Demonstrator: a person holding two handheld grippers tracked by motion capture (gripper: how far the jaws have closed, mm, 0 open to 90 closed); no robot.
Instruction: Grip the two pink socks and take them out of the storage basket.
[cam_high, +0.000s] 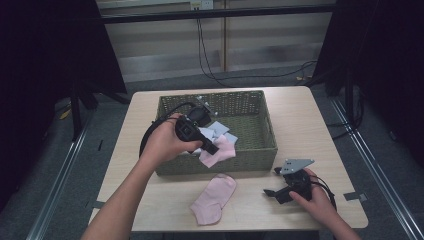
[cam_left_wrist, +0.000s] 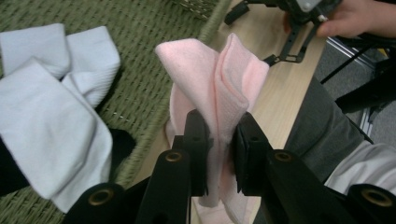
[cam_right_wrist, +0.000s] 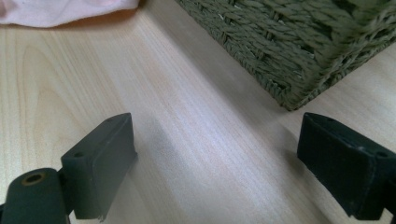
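Observation:
A green woven basket (cam_high: 260, 150) stands mid-table with white socks (cam_high: 218, 129) inside. My left gripper (cam_high: 214, 149) is shut on a pink sock (cam_high: 220, 152), held over the basket's near edge. In the left gripper view the pink sock (cam_left_wrist: 219, 88) stands folded between the jaws, beside the white socks (cam_left_wrist: 51, 116) on the basket floor (cam_left_wrist: 144, 56). A second pink sock (cam_high: 214, 198) lies flat on the table in front of the basket. My right gripper (cam_high: 270, 193) rests low on the table at the front right, jaws wide open with nothing between them, near the basket corner (cam_right_wrist: 289, 60).
The wooden table (cam_high: 295, 110) has bare room right of and behind the basket. Dark curtains and metal stands flank the table. Cables run across the floor (cam_high: 210, 70) beyond the far edge. In the right gripper view, the edge of a pink sock (cam_right_wrist: 60, 11) shows at the upper left.

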